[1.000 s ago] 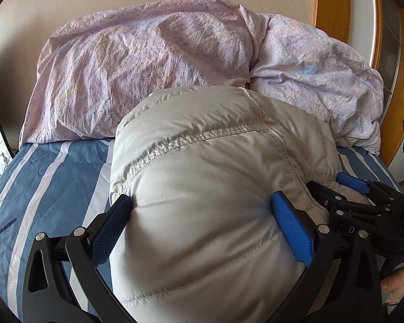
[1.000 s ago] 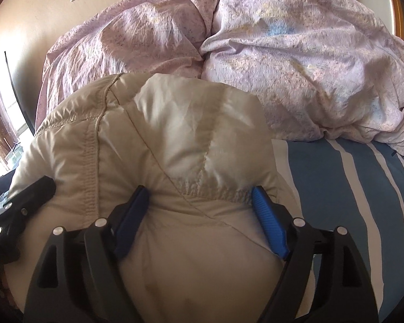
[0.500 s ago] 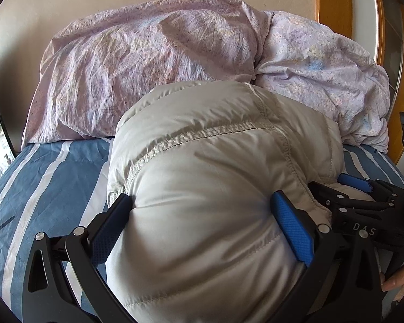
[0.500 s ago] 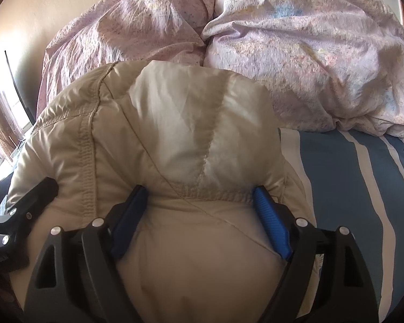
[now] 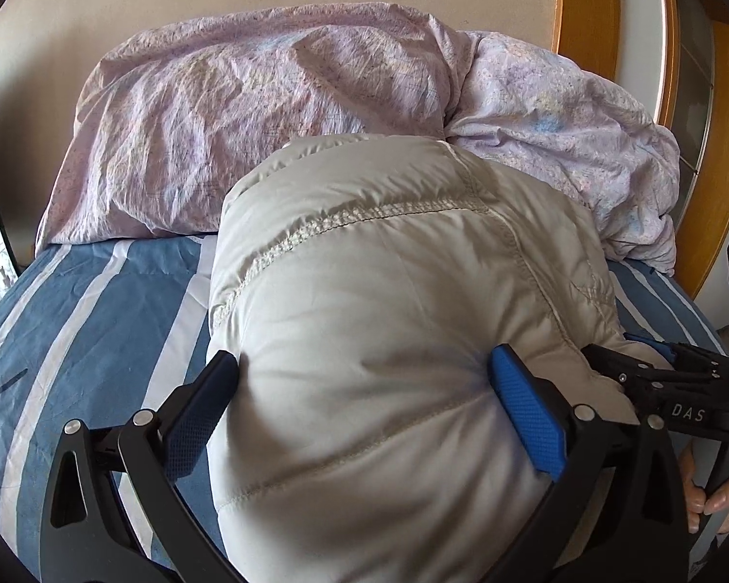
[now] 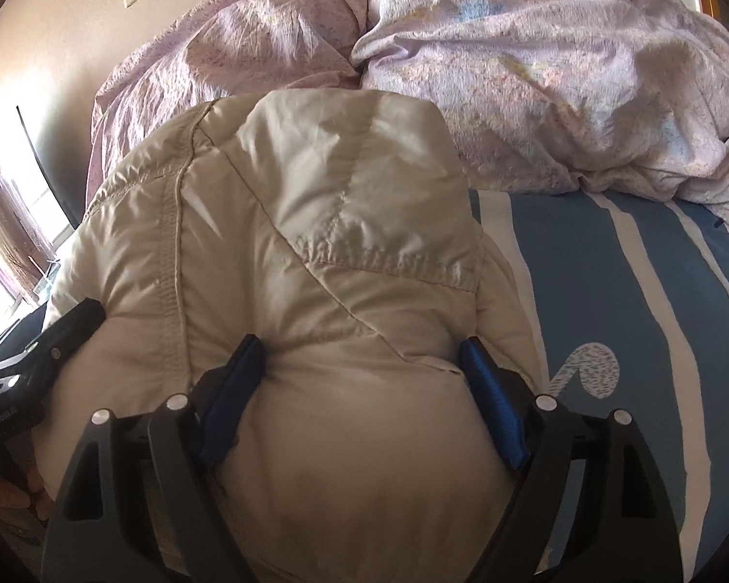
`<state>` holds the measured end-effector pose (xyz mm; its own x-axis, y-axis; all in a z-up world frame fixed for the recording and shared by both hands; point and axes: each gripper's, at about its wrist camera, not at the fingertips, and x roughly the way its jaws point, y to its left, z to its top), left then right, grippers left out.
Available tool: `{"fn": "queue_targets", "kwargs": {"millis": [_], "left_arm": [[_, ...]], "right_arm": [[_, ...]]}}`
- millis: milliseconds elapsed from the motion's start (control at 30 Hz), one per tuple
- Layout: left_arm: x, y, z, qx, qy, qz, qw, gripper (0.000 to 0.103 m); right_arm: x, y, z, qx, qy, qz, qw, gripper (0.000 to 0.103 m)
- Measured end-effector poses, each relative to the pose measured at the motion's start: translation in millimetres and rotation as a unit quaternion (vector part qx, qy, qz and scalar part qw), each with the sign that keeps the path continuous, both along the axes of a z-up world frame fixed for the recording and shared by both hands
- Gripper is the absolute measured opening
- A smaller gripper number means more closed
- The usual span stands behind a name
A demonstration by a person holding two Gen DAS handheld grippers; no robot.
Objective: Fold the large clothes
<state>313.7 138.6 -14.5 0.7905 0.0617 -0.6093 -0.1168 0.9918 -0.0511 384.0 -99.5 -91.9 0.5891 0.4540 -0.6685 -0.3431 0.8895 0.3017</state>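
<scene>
A puffy beige down jacket (image 5: pixel 393 301) lies bunched in a thick bundle on the blue-and-white striped bed sheet (image 5: pixel 87 320). My left gripper (image 5: pixel 364 388) has its blue pads pressed into the near end of the bundle, jaws wide around the thick padding. My right gripper (image 6: pixel 364 369) grips the same jacket (image 6: pixel 316 243) beside it, pads sunk into the fabric. The right gripper shows at the right edge of the left wrist view (image 5: pixel 666 384); the left gripper shows at the left edge of the right wrist view (image 6: pixel 48 345).
A crumpled lilac duvet (image 5: pixel 316 111) is piled along the wall behind the jacket, also in the right wrist view (image 6: pixel 534 73). A wooden headboard (image 5: pixel 588 5) stands at the right. Striped sheet (image 6: pixel 632 316) lies open to the right.
Both grippers have carried the jacket bundle a little forward toward the duvet and lower over the bed. The grips have not changed.
</scene>
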Motion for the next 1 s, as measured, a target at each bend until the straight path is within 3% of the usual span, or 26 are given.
{"fn": "queue_targets", "kwargs": {"millis": [333,433,700,1000], "left_arm": [[0,1,-2,0.002,-0.008,0.003,1.0000,0.102],[-9,6,7,-0.018,-0.002,0.003,0.9998,0.102],[-52,14,22,-0.084,0.007,0.005,0.9964,0.102],[-118,-7,29,-0.071,0.010,-0.007,0.9974,0.102]], "right_arm": [[3,-7,-7,0.032,0.012,-0.019,0.999,0.090],[-13,-16,1,0.033,0.009,-0.049,0.998,0.096],[-71,-39,21,0.022,-0.017,-0.104,0.994,0.100],[-143,-52,23,0.014,-0.009,-0.115,0.993,0.100]]}}
